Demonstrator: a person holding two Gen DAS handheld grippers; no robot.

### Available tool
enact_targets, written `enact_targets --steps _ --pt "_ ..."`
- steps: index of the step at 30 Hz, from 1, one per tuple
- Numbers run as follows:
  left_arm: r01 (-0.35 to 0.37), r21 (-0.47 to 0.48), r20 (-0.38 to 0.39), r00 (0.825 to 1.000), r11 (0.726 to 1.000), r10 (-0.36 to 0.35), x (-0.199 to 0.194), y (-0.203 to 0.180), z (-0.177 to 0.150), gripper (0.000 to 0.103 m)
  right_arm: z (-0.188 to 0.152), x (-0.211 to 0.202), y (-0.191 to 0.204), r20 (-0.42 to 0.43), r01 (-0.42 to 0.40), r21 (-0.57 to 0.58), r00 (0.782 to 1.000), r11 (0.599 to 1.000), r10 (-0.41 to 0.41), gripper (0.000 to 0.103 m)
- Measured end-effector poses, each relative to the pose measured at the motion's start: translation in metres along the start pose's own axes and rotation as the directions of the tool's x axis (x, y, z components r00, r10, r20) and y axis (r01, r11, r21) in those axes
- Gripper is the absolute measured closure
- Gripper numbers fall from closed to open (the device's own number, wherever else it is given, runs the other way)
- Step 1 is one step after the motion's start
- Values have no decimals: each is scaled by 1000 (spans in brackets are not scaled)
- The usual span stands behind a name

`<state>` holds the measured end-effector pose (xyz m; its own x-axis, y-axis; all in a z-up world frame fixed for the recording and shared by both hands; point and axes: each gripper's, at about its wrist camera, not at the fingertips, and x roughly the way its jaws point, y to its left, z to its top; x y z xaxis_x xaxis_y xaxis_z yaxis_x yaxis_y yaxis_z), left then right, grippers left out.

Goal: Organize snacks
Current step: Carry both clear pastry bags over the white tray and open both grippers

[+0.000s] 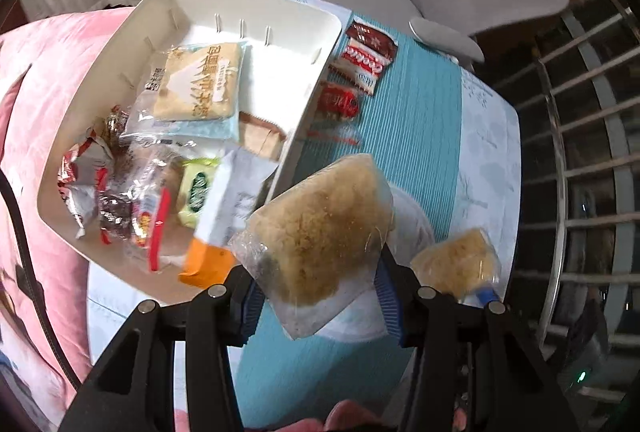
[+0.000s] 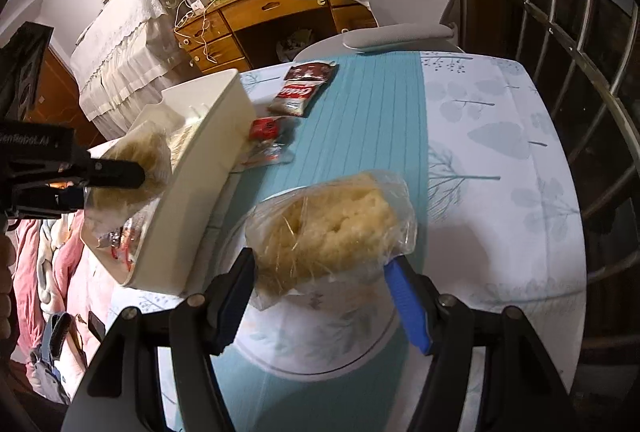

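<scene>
Nearest in the left wrist view: left tongs [image 1: 316, 292] clamped about a clear packet of golden floss cake [image 1: 324, 228], jaws part-way closed on its lower end, long axis running from bottom centre up toward the upper right of the frame. Just to the upper left of that packet: white bin [image 1: 120, 44], rim almost under the packet's left edge, already heaped with wrapped snacks. Judged the nearer hand to the bin, needing only a short carry to the left.

In the right wrist view: right tongs [image 2: 320, 296] gripped wider on a second floss packet [image 2: 332, 224], hanging over the blue-and-white surface [image 2: 500, 160], bin off to the left of frame. Farther up, beside the bin's wall: red wrapped snacks [image 2: 304, 88] lying loose on the surface, not yet gathered.
</scene>
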<state>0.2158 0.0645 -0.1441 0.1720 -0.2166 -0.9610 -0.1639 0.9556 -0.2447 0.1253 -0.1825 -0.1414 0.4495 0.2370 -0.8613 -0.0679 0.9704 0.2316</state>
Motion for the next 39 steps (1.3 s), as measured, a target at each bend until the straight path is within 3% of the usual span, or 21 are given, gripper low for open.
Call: enact_targets --steps 11,25,34,35,38,39 --pt "25 189 -63 998 982 -13 -28 64 -15 55 -8 -14 82 68 24 77 997 997 -29 38" --pt "42 328 34 998 944 -56 -63 138 19 55 -4 3 174 168 -25 140 986 990 2 38" --pt "92 336 68 990 937 -122 -68 171 31 55 -13 20 217 169 -72 129 984 989 49 38" --pt "92 334 73 990 938 -123 -67 174 32 52 -14 21 220 169 -73 129 984 989 51 38" --pt "99 316 70 989 944 -128 -65 180 33 20 -18 27 224 139 -59 136 989 989 40 37" --pt "101 310 71 989 945 -129 -65 181 32 19 -18 31 223 110 -57 147 993 988 41 37"
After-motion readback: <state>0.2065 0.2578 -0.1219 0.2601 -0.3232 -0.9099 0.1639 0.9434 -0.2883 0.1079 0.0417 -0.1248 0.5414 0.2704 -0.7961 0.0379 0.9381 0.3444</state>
